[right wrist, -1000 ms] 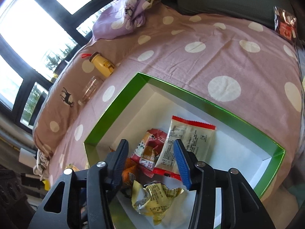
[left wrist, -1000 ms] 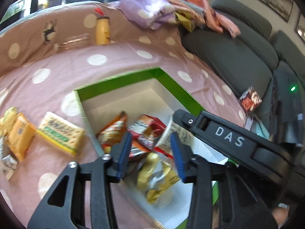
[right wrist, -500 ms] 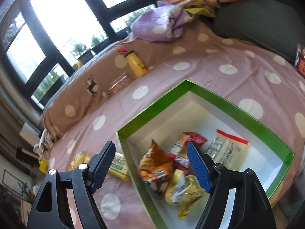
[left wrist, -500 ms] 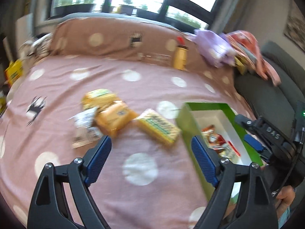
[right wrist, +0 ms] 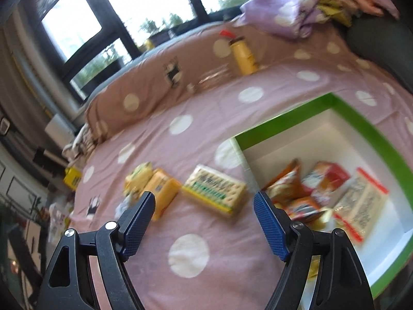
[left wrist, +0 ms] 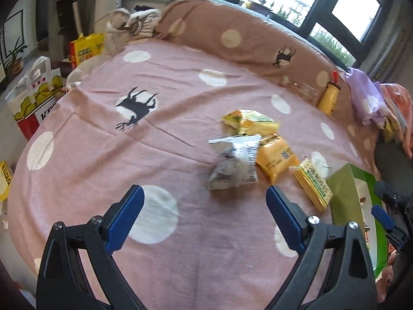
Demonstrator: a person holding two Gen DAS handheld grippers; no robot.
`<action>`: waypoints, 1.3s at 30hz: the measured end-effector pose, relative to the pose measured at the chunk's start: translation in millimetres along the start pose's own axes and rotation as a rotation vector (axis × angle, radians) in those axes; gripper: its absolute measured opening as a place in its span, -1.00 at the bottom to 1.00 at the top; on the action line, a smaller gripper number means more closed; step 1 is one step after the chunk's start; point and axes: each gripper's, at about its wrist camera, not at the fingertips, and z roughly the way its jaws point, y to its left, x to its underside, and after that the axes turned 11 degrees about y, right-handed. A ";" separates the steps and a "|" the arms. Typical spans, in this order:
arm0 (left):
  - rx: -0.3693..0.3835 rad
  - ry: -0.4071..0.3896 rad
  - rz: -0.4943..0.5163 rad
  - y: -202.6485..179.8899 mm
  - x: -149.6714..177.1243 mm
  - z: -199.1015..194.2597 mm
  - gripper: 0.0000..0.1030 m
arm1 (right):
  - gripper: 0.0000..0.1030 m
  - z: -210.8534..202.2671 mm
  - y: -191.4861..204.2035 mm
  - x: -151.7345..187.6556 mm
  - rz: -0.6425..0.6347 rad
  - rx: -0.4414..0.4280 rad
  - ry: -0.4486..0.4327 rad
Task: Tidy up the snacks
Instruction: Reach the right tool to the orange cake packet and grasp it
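Loose snacks lie on the pink dotted cloth: a silver packet [left wrist: 233, 162], an orange packet [left wrist: 277, 158], a yellow-green packet [left wrist: 249, 122] and a cracker pack [left wrist: 312, 184]. My left gripper [left wrist: 204, 214] is open and empty, just short of the silver packet. The green-rimmed white box [right wrist: 289, 126] holds several snack packets [right wrist: 325, 193]. My right gripper [right wrist: 204, 222] is open and empty above the cloth, with the cracker pack [right wrist: 215, 188] and orange packet [right wrist: 162, 193] beyond its fingers. It also shows at the right edge of the left wrist view [left wrist: 384, 217].
A yellow bottle [left wrist: 328, 98] and a clear jar [left wrist: 299, 89] lie by the brown pillow at the back. A purple cloth pile [right wrist: 278, 18] sits on the grey sofa. Bags and boxes [left wrist: 33, 95] stand on the floor left of the bed.
Both grippers have opened wide and swung left, away from the box. The left one now faces the loose snacks on the cloth; the right one has moved to the box's left edge.
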 end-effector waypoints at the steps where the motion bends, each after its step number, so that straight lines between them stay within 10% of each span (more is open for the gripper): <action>1: 0.009 0.010 -0.012 5.9 -1.6 2.5 0.85 | 0.53 8.4 7.5 -1.6 -0.013 -0.015 0.035; 12: 0.020 0.058 -0.113 36.1 -13.2 14.0 0.85 | 0.53 113.8 64.8 -30.1 0.111 -0.015 0.298; 21: 0.025 0.068 -0.122 43.5 -17.6 16.6 0.85 | 0.53 179.6 77.5 -43.4 0.136 0.156 0.333; 28: 0.009 0.078 -0.120 44.2 -18.0 19.1 0.85 | 0.31 178.3 85.1 -34.4 0.051 0.220 0.279; 39: 0.005 0.079 -0.114 41.5 -15.5 19.8 0.85 | 0.11 131.3 67.9 -18.0 -0.047 0.099 0.299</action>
